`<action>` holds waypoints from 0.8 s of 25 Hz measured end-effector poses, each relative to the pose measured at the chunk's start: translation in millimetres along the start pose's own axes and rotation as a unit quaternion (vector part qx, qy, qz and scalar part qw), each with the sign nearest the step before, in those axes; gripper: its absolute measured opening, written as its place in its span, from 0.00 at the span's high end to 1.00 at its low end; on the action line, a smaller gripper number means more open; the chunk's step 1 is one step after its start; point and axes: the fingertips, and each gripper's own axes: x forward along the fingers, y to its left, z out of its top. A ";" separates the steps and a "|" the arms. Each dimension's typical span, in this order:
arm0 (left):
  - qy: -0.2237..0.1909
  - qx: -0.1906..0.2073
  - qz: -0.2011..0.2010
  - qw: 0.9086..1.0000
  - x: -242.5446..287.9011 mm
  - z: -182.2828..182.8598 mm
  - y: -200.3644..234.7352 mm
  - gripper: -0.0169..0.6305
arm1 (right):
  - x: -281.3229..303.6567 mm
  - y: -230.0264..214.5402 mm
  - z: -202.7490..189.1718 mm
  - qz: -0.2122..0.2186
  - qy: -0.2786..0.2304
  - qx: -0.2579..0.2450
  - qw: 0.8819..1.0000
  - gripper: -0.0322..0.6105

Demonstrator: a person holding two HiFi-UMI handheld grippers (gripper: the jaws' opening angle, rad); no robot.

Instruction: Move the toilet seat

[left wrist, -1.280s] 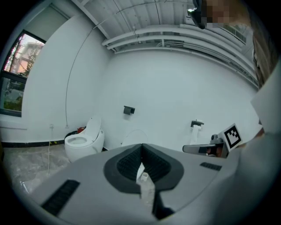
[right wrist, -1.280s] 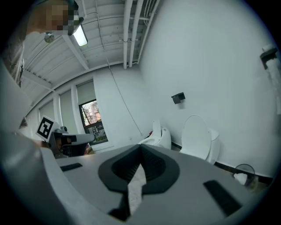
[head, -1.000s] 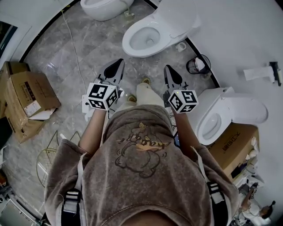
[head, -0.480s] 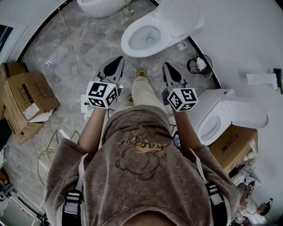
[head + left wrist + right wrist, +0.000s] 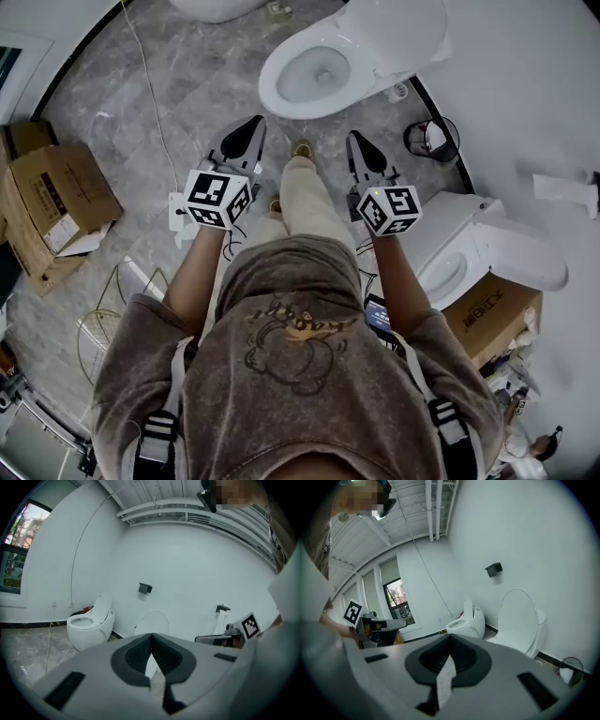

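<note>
A white toilet (image 5: 309,80) stands ahead of me on the grey marble floor, its lid and seat (image 5: 394,33) raised against the wall. The upright lid (image 5: 518,620) shows at the right of the right gripper view. In the left gripper view the same lid (image 5: 152,623) sits just above the jaws. My left gripper (image 5: 255,127) and right gripper (image 5: 356,141) are held side by side short of the bowl, apart from it. Both are shut with nothing between the jaws, as the left gripper (image 5: 151,637) and right gripper (image 5: 451,639) show close up.
A second toilet (image 5: 469,258) stands close at my right, and an oval toilet (image 5: 89,627) is farther off to the left. A small wire bin (image 5: 431,139) sits by the wall. Cardboard boxes (image 5: 56,202) lie at the left, another box (image 5: 492,314) at the right, and a wire basket (image 5: 98,328) behind.
Both grippers have moved forward and lower toward the toilet together with the person's step. Their jaws stay shut and empty.
</note>
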 end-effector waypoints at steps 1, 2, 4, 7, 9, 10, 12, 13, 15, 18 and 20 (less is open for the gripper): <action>0.003 -0.001 0.002 1.000 3.4 -4.1 3.0 0.96 | 4.2 -2.8 -4.1 0.000 0.004 0.001 1.000 0.95; 0.006 -0.002 0.004 1.000 6.6 -8.2 6.2 0.96 | 8.2 -5.1 -8.2 0.000 0.008 0.002 1.000 0.95; 0.010 -0.006 0.007 1.000 13.0 -15.6 12.2 0.96 | 15.4 -8.7 -16.0 0.000 0.014 0.001 1.000 0.95; 0.011 -0.013 0.007 1.000 24.2 -24.6 20.4 0.96 | 25.9 -14.6 -28.0 0.003 0.023 -0.001 1.000 0.95; 0.012 -0.015 0.007 1.000 33.2 -30.4 25.3 0.96 | 32.6 -21.2 -37.0 0.003 0.030 0.000 1.000 0.95; 0.013 -0.016 0.007 1.000 37.9 -33.5 27.5 0.96 | 36.0 -25.0 -41.2 0.001 0.033 0.001 0.999 0.95; 0.015 -0.016 0.008 1.000 46.8 -41.0 32.2 0.96 | 43.3 -32.2 -49.6 -0.001 0.038 0.002 0.999 0.95; 0.017 -0.016 0.008 1.000 50.8 -45.6 34.6 0.96 | 47.2 -35.2 -54.0 -0.001 0.040 0.003 0.999 0.95; 0.022 -0.018 0.009 1.000 58.5 -55.2 40.0 0.96 | 56.2 -40.1 -63.2 0.001 0.046 0.005 0.999 0.95; 0.026 -0.026 0.011 0.999 69.6 -67.8 47.9 0.96 | 70.6 -46.3 -76.2 0.006 0.055 0.006 0.998 0.95; 0.028 -0.028 0.015 0.999 75.5 -76.0 53.5 0.96 | 80.2 -49.4 -83.8 0.009 0.058 0.007 0.998 0.95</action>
